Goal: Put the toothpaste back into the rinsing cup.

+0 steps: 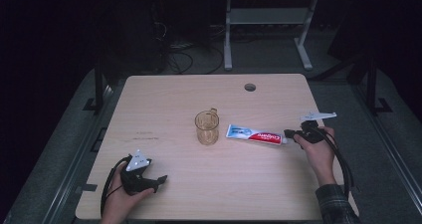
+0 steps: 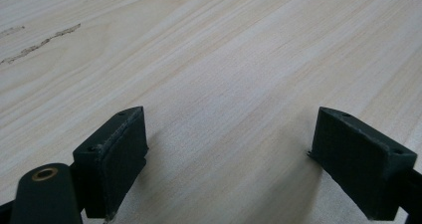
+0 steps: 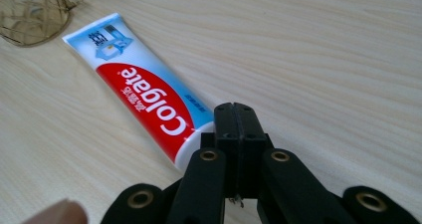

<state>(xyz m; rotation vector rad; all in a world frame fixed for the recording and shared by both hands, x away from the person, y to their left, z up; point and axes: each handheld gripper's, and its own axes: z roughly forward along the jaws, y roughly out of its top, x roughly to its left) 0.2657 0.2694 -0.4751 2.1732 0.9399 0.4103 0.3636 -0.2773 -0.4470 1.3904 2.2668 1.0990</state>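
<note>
- Your right gripper [image 1: 289, 133] sits at the right side of the surface [image 1: 164, 99], its tips just beside the cap end of the toothpaste tube [image 1: 254, 135].
- In the right gripper view, your right gripper [image 3: 234, 109] has its jaws pressed flat together with nothing between them; the closed tips stand over the lower end of the toothpaste tube [image 3: 142, 92], and whether they touch it cannot be told.
- The tube lies flat on the surface, roughly in the middle and a little to the right, its printed red and blue face turned up.
- Its flat crimped end points toward the glass mug [image 1: 206, 127], which stands upright just left of the tube, near it but apart.
- In the right gripper view, part of the glass mug [image 3: 30, 10] shows at the upper left corner, beyond the far end of the tube.
- Your left gripper [image 1: 160, 179] rests low at the near left part of the surface, well apart from the mug and the tube, its tips pointing right.
- In the left gripper view, your left gripper [image 2: 229, 149] has its jaws spread wide, with bare wood of the surface [image 2: 224, 59] between them and nothing held.
</note>
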